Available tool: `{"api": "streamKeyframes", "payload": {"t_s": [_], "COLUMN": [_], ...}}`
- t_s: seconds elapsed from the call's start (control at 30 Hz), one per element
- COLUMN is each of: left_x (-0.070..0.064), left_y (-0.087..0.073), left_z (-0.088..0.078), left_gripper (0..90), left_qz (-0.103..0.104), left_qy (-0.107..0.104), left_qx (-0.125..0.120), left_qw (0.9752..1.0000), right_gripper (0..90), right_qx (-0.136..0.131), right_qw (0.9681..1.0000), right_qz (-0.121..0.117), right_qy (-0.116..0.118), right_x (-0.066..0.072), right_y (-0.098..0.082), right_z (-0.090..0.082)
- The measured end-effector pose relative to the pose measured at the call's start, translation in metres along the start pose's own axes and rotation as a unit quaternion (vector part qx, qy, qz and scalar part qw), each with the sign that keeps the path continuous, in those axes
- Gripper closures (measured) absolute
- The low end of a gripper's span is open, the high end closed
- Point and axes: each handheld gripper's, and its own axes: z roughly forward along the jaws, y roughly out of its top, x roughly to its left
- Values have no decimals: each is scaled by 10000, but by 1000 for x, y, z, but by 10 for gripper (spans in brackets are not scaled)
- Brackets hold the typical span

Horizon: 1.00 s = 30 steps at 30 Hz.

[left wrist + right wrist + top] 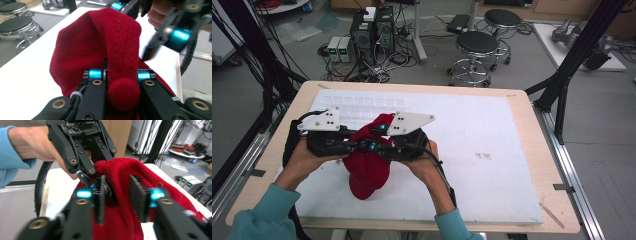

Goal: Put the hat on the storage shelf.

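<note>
Holding: you had a red knitted hat [368, 167] lifted between both tools above the white board [492, 165], its lower end hanging down to touch or nearly touch the board
Left tool: your left gripper [122, 80] was closed tight on a ribbed fold of the hat, the jaws pressed against the cloth on both sides, with a round red bobble [123, 93] bulging toward the camera between them
Right tool: your right gripper [117, 197] stood partly open, its jaws straddling a bunch of the fabric with a gap at each pad; whether either pad touched the cloth could not be told
Risk of a slip: had you pulled the tools apart with the right jaws that loose, the knit would likely have slid out on that side and dropped
Risk of a snag: the two tools were crowded almost together, so a jaw or a trailing cable could have caught the loose weave and stretched it
Hidden: the hat's opening and most of its upper half were covered by your hands [309, 157] and the grey plates [409, 122]
Hard to make out: the near jaws in the right gripper view were blurred
</note>
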Motion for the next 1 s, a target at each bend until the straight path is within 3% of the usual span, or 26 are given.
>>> {"api": "streamKeyframes", "payload": {"t_s": [0.03, 0.1, 0.13, 0.23, 0.47, 0.63, 1.0], "left_x": [0, 0, 1, 2, 9, 14, 22], "left_y": [0, 0, -1, -1, 5, 21, 49], "left_z": [0, -1, -1, -3, -13, -21, -26], "left_gripper": [843, 843, 843, 844, 844, 844, 843], "left_qz": [-12, -33, -60, -79, -192, -198, -128], "left_qy": [62, 116, 110, 135, 323, 502, 838], "left_qx": [1, -21, -36, -82, -345, -468, -684], "left_qw": [10000, 9999, 9999, 9998, 9987, 9974, 9940], "right_gripper": [422, 327, 327, 126, 107, 107, 107], "right_qx": [-20, -53, -53, -142, -169, -323, -365], "right_qw": [10000, 9999, 9999, 9992, 9983, 9972, 9951], "right_qz": [45, 91, 91, 189, 337, 424, 611], "right_qy": [-46, -95, -95, -337, -450, -523, -685], "right_x": [0, 0, 0, 0, 1, 3, 16], "right_y": [0, -1, -1, -1, -5, -8, -18], "right_z": [0, 0, 0, -3, -10, -19, -23]}}
